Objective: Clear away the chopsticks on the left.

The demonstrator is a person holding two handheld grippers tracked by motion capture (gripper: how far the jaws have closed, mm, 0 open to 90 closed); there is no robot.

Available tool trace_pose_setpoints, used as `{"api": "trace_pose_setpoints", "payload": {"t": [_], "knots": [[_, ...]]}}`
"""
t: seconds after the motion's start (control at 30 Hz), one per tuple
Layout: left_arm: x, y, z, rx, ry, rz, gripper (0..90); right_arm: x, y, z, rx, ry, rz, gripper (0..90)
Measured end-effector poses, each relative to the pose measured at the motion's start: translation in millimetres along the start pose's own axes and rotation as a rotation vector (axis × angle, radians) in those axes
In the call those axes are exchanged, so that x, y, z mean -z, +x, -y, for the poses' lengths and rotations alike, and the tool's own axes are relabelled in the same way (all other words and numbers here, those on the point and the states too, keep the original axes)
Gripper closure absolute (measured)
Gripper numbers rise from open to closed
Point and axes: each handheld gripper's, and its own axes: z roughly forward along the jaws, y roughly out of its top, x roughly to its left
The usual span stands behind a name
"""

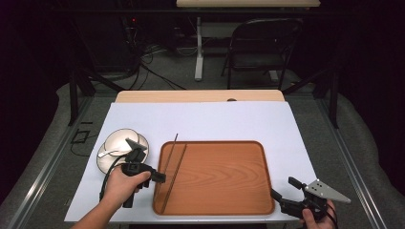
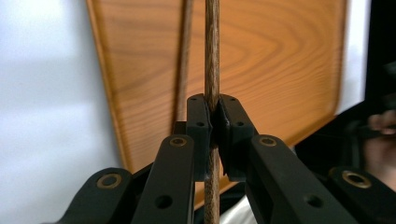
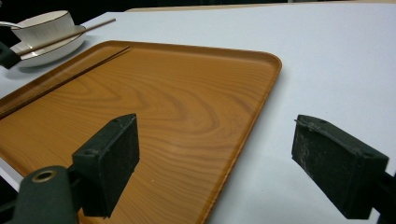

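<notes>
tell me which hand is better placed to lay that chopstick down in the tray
Left. The left gripper is already shut on the chopstick above the tray, by its left rim. The right gripper sits open off the tray's right corner.

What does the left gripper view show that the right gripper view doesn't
Left gripper view: the left gripper with jaws shut on a chopstick, seen close up, and a second chopstick lying on the tray behind it, with the other hand at the right edge.

Right gripper view: the right gripper with jaws wide open and nothing between them, plus a white bowl on a plate beyond the tray's far corner.

Both: the wooden tray on the white table cover, and the chopsticks.
</notes>
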Motion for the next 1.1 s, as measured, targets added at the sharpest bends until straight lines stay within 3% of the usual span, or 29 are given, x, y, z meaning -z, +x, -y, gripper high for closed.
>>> {"api": "trace_pose_setpoints", "payload": {"t": [0.5, 0.8, 1.1], "knots": [[-29.1, 9.2, 3.0, 0.017, 0.076, -0.069, 83.7, 0.3, 0.0, 0.1, -0.004, 0.000, -0.002, 14.7], [-35.8, 12.3, 5.4, -0.006, 0.065, -0.097, 83.3, 0.0, 0.0, 0.0, -0.001, -0.001, -0.001, 14.7], [-31.9, 13.0, 5.5, -0.009, 0.062, -0.110, 78.6, -0.2, -0.3, -0.1, -0.001, 0.001, -0.002, 14.7]]}}
